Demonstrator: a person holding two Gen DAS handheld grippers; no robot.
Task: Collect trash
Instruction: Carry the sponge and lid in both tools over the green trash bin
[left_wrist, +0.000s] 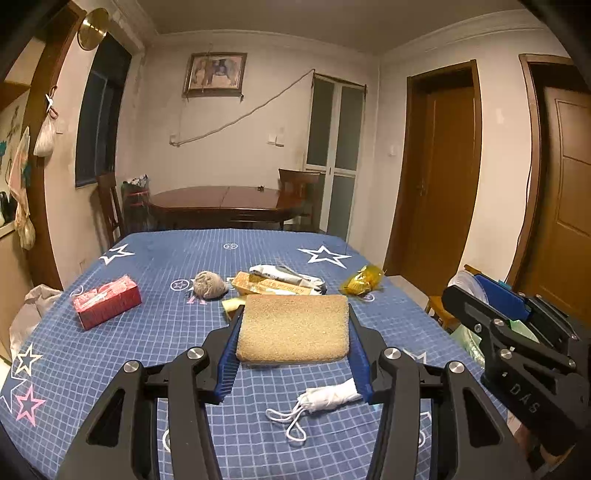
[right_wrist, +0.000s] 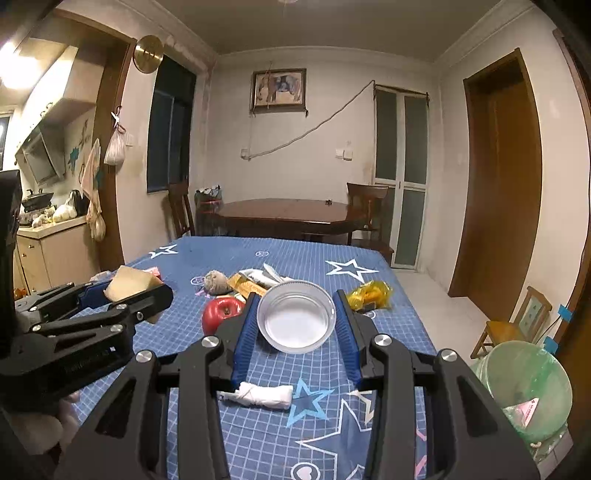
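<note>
My left gripper (left_wrist: 294, 310) is shut on a tan rectangular sponge (left_wrist: 293, 330), held level above the blue starred tablecloth (left_wrist: 147, 369). In the right wrist view the same sponge (right_wrist: 129, 284) shows at the left between that gripper's fingers. My right gripper (right_wrist: 296, 295) is shut on a round white lid with a metal rim (right_wrist: 295, 321), its blue pads pressing both sides. On the cloth lie a rolled white face mask (right_wrist: 264, 395), a red apple (right_wrist: 221, 314), a grey fuzzy ball (left_wrist: 209, 284), a yellow-brown box (left_wrist: 269, 286), crumpled paper (left_wrist: 288, 275) and a yellow wrapper (left_wrist: 362, 282).
A red tissue pack (left_wrist: 107, 301) sits at the left of the table. A bin lined with a green bag (right_wrist: 528, 391) stands on the floor beyond the table's right edge, beside a small wooden chair (right_wrist: 517, 325). A dark wooden table (right_wrist: 288, 214) stands behind.
</note>
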